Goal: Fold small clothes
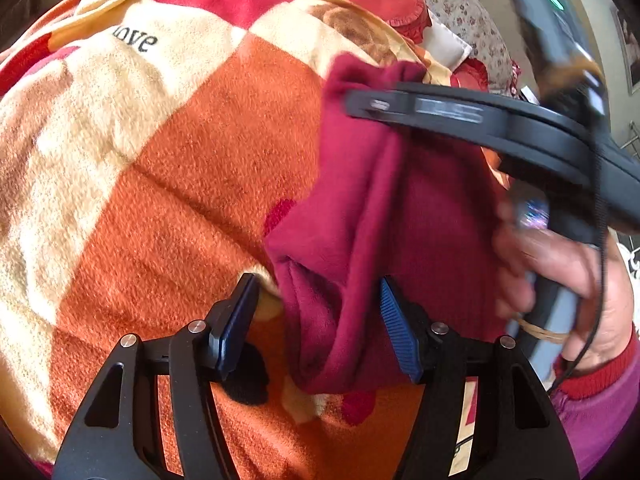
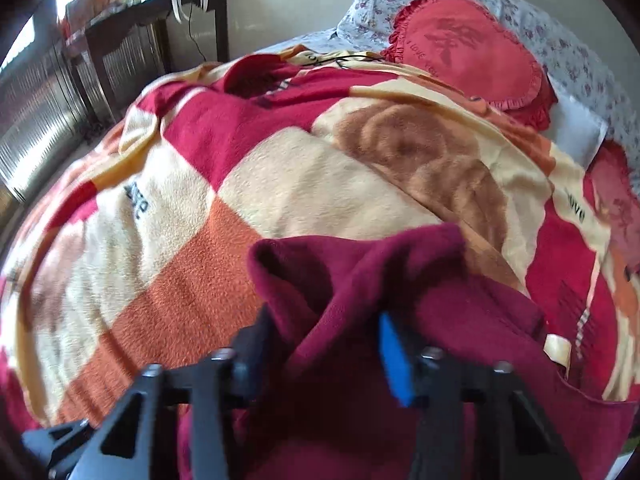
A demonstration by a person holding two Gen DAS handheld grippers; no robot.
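The maroon garment (image 1: pixel 384 216) hangs bunched just above the blanket (image 1: pixel 180 184) on the bed, draped between the wide-apart pads of both the left hand-held gripper (image 1: pixel 320 320) and the right hand-held gripper (image 2: pixel 324 356), probably being lifted to spread flat before folding.

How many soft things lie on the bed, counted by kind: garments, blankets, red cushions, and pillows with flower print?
Dark red garment: 1
Checked blanket: 1
Red cushions: 2, one heart-shaped, one at the right edge
Flower-print pillows: 2, one and another
Total: 6
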